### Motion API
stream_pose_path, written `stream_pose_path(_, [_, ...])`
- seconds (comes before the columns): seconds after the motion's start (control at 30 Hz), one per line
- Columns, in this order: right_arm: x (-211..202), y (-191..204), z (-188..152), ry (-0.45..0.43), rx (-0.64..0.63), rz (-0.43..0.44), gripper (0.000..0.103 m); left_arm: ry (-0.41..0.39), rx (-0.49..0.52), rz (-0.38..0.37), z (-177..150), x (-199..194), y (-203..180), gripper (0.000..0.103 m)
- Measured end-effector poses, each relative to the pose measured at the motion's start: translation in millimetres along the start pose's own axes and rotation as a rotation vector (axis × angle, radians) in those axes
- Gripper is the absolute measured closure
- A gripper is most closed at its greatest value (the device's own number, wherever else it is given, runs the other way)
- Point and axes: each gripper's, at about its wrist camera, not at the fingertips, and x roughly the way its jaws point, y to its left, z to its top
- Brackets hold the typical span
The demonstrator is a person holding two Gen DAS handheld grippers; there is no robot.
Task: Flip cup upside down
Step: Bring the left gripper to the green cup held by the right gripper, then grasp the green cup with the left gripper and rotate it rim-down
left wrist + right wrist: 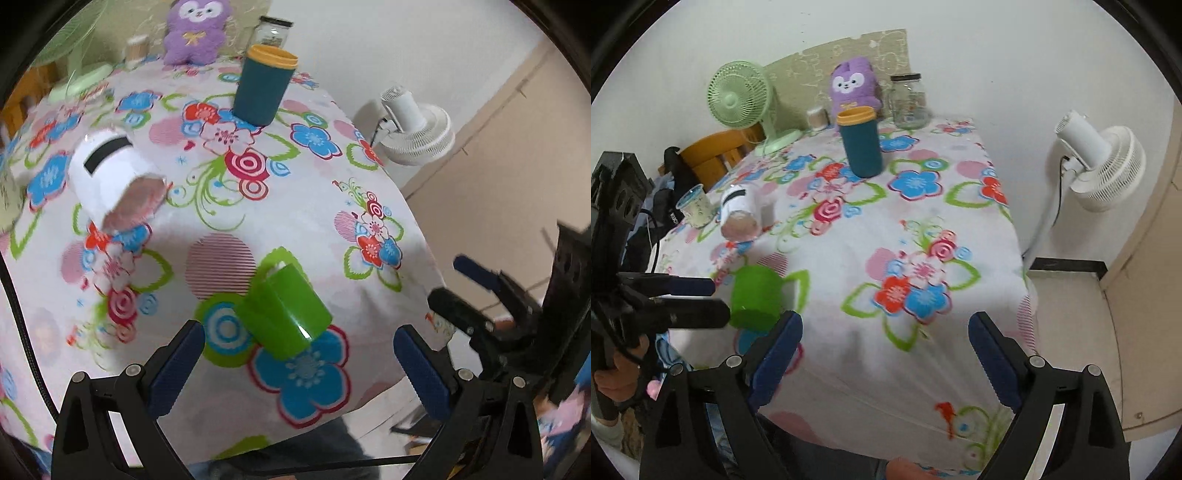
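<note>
So my left gripper (297, 363) was wide open and held nothing. The one green cup (286, 312) sat on the flowery tablecloth (295, 206), near the front edge, just ahead of my left fingers and between them. It had one handle, and it stood mouth down with its flat bottom on top. Nothing touched it.

My right gripper (884, 354) was wide open too, and it held nothing. It hung over the front edge of the table, to the right of the cup (753, 297). From the right camera, my left gripper's two blue-tipped fingers (692, 286) poked in from the side, close by the cup.

I counted the other things. One dark blue tumbler (862, 144) with a yellow rim stood in the middle of the table. One white can (738, 214) lay on its side. One small pot (696, 206) stood near the can. One purple plush toy (853, 88) sat at the back, with one glass jar (909, 101) beside it. I saw two fans: one green fan (740, 96) on the table and one white fan (1102, 162) on the floor.
</note>
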Motion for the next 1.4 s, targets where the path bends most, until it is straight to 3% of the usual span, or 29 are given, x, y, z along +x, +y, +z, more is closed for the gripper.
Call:
stream_pose_path(0.4, [6,-36,-17,0.015,0.111,0.018,0.01,0.027,-0.158,-0.005,1,35,-8,0.0])
stream_pose_path(0.53, [10,-33,-21,0.021,0.117,0.035,0.01,0.019,-0.197,0.065,0,42,-6,0.0])
stream_pose_path(0.67, [13,-23,-30,0.033,0.074,0.022,0.01,0.036,-0.199,0.074,-1,49,-6,0.0])
stream_pose_path(0.9, [15,-14,-35,0.05,-0.021,0.155,0.01,0.021,-0.21,0.143,0,50,-7,0.0])
stream_pose_path(1.0, [13,-11,-38,0.048,-0.048,0.206,0.01,0.001,-0.234,0.175,-1,48,-5,0.007])
stream_pose_path(1.27, [4,-2,-44,0.003,-0.078,0.272,0.01,-0.009,-0.197,0.268,-2,47,-10,0.04])
stream_pose_path(1.4, [1,6,-48,-0.015,-0.096,0.285,0.01,0.017,-0.165,0.275,2,49,-9,0.044])
